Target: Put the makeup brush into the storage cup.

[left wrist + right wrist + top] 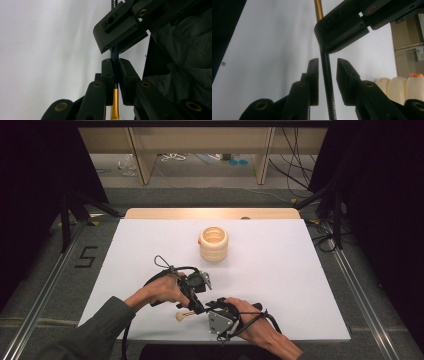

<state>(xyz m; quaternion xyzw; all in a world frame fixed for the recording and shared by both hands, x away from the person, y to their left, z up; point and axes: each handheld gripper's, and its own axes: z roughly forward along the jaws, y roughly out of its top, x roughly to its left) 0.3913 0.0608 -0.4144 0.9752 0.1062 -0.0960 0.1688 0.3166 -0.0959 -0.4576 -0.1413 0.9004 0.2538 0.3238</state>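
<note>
Left gripper (196,295) clamps a brush (114,67), jaws shut on the dark handle just above the gold ferrule. In the high view the brush lies near the front edge of the white table (280,270), pale round head at the left, handle running right between the two grippers.

Right gripper (216,309) has jaws parted around the same handle, one pad (314,75) touching or nearly so, the other clear. Not gripping yet.

Risk: thin slick handle, so if the left lets go before the right closes, the brush likely drops or rolls off the near edge. Closing off-centre could twist it, and the two grippers sit close enough to bump.

Brush: slim, dark blue-black handle with small print, gold ferrule, cream tip.

Ribbed cream cup (213,243) stands well apart, mid-table.
</note>
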